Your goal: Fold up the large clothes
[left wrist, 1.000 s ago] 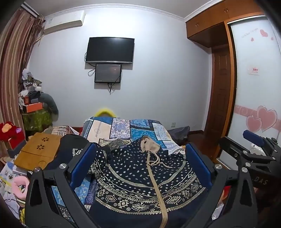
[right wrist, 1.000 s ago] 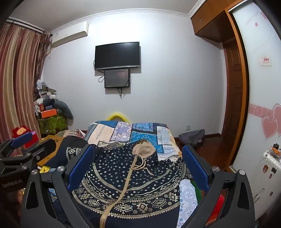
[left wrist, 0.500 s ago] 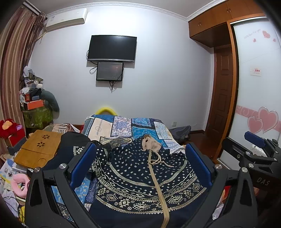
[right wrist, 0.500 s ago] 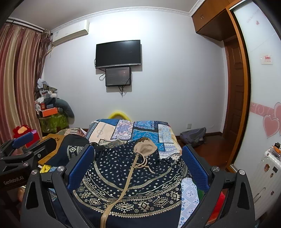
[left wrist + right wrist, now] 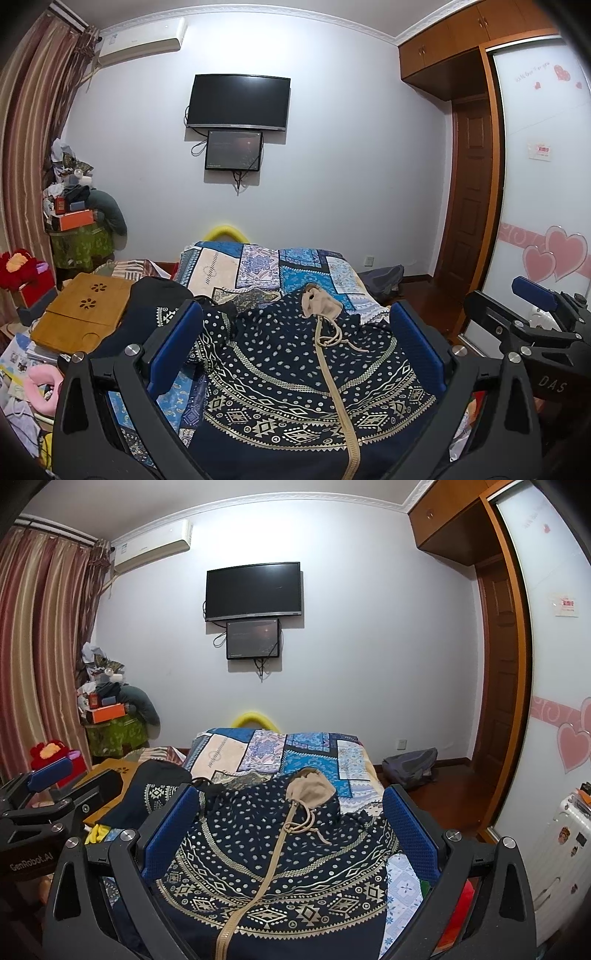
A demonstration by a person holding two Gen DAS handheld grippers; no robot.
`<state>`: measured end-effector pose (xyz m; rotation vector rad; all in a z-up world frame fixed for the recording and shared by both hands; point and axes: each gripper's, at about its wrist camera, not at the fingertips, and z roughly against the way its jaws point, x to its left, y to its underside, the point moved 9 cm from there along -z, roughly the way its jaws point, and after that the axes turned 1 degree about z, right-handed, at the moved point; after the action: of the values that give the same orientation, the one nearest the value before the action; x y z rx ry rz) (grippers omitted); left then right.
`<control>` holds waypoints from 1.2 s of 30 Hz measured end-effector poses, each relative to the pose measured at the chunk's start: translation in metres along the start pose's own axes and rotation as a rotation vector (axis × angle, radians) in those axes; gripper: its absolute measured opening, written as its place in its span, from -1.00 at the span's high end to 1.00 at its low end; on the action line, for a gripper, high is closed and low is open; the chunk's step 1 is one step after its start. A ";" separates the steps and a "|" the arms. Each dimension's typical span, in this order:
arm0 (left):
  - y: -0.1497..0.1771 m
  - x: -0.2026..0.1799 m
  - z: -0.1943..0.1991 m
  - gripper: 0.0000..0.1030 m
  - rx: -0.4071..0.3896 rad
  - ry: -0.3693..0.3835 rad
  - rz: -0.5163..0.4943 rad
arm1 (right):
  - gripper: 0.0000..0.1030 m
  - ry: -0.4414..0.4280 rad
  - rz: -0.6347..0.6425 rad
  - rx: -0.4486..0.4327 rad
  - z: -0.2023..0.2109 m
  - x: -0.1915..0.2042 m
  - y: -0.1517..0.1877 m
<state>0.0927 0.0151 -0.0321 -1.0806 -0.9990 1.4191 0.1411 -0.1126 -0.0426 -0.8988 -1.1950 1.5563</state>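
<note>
Jaws on both grippers stand wide apart with nothing between them, each pair hanging above the near end of the bed (image 5: 258, 258) and looking along it toward the far wall.

Starting at the left: the left gripper (image 5: 295, 347) frames a dark navy hooded garment (image 5: 295, 376) printed with pale dots and geometric bands. It lies spread on the patchwork bedcover, its hem nearest the cameras and its tan-lined hood (image 5: 319, 304) at the far end. One sleeve (image 5: 155, 310) trails off to the left, toward a wooden lap tray (image 5: 81, 314) beside the bed. A tan zipper band (image 5: 332, 387) runs from the hood down toward the camera, marking the garment's long axis as roughly in line with the bed and with both grippers' forward direction.

Moving right, the right gripper (image 5: 288, 834) sees the same garment (image 5: 288, 867) slightly left of its own centre, the zipper band (image 5: 266, 867) slanting down to the left and the hood (image 5: 308, 788) ahead. On this side the cloth ends short of the bed's edge, with bare bedcover showing.

Judging by this layout, each gripper is nearer its own side of the hem, so a lengthwise fold would likely begin with both dropping forward and down onto those near corners.
</note>
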 end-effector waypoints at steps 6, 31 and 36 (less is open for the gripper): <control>-0.001 0.004 0.001 -0.97 -0.007 -0.003 0.007 | -0.93 -0.009 0.005 0.003 -0.002 0.003 0.000; -0.002 0.010 0.000 -0.97 -0.017 -0.016 0.012 | -0.93 -0.009 0.008 0.001 0.000 0.005 -0.003; -0.002 0.011 -0.001 -0.97 -0.019 -0.023 0.010 | -0.93 -0.011 0.010 0.002 0.000 0.005 -0.003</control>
<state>0.0937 0.0262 -0.0313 -1.0866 -1.0274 1.4357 0.1406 -0.1075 -0.0399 -0.8972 -1.1982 1.5719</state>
